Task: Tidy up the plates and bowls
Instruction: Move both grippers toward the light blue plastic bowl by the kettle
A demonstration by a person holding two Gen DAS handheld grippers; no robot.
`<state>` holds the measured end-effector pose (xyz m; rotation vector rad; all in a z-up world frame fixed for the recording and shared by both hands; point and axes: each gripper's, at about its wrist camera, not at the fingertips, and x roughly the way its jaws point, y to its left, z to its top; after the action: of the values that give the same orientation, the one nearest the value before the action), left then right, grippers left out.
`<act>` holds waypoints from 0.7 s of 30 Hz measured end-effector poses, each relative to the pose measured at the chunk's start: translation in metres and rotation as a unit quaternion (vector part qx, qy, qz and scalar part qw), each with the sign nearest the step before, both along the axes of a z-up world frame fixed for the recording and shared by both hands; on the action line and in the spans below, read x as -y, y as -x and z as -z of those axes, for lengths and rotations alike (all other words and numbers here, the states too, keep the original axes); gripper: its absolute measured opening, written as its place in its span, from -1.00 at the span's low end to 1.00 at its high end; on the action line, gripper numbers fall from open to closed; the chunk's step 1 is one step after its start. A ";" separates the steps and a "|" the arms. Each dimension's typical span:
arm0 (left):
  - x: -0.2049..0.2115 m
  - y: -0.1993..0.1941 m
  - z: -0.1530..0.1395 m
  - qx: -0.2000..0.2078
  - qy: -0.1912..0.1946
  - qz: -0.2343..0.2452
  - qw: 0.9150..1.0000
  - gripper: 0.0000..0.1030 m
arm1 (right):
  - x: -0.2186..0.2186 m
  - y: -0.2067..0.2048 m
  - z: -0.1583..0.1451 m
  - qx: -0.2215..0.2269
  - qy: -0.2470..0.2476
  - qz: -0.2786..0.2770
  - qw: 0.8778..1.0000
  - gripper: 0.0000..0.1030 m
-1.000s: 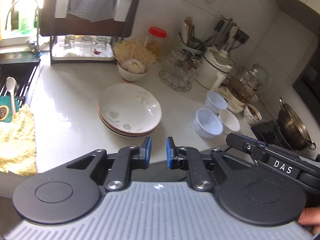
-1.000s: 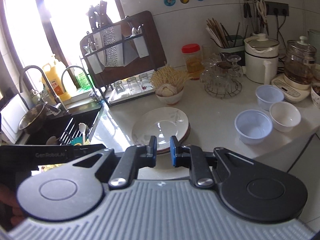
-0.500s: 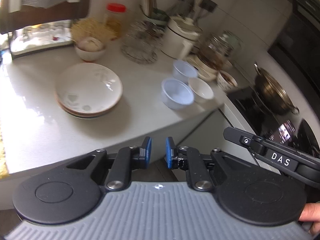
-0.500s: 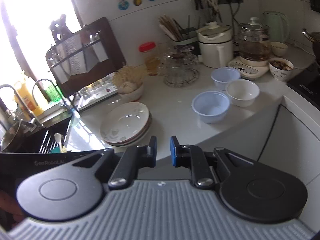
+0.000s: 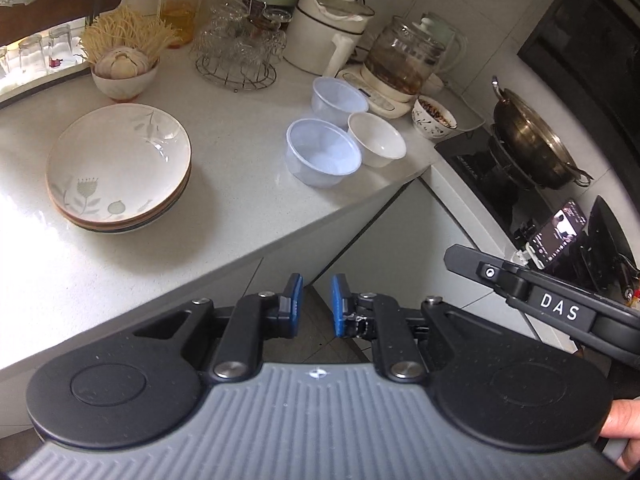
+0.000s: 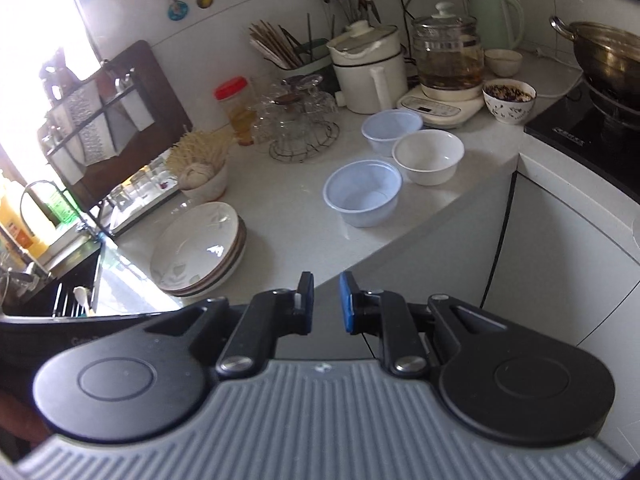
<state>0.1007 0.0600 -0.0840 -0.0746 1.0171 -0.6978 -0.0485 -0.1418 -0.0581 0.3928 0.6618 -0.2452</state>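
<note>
The left gripper (image 5: 314, 306) has its two blue-padded jaws drawn nearly together with nothing between them, poised off the front edge of a pale countertop (image 5: 240, 152) and angled downward. The right gripper (image 6: 326, 304) matches it: jaws narrowed to a small gap, empty, also short of the counter edge. Part of the right tool's black body crosses the lower right of the left camera's view, so the two tools sit close side by side. Beyond the left gripper, to its left on the counter, sits a stack of plates (image 5: 118, 168), shallow, cream-coloured with a leaf pattern, several nested together. To the right, near the counter's corner, three small bowls cluster: a translucent plastic bowl (image 5: 323, 152) nearest the edge, a white bowl (image 5: 376, 140) just beside it, apparently touching, and a second plastic bowl (image 5: 339, 96) behind them. Farther back stand a glass rack, a white pot, a glass kettle and a patterned bowl with dark contents (image 5: 434, 120); a wok rests on the stove to the right. Judging by this layout, the step in hand is the approach, with nothing yet grasped. To do it well, the jaws would need opening before they reach a rim, and each bowl should be pinched at its wall and lifted straight up; the light plastic bowls would likely slide if nudged.
</note>
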 end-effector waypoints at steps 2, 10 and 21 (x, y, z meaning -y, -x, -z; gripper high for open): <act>0.007 -0.009 0.003 -0.005 -0.002 -0.002 1.000 -0.67 | 0.008 -0.007 0.002 -0.002 0.000 0.001 1.000 -0.65; 0.043 -0.063 0.014 -0.035 0.000 -0.016 0.999 -0.56 | 0.054 -0.054 0.015 -0.024 -0.004 0.026 0.999 -0.63; 0.101 -0.154 0.048 -0.064 -0.030 -0.031 0.997 -0.07 | 0.116 -0.135 0.050 -0.064 -0.064 0.033 0.995 -0.09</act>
<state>0.2545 -0.0412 -0.1319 -0.1001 1.1530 -0.6120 0.0863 -0.2581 -0.1084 0.5260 0.7934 -0.2931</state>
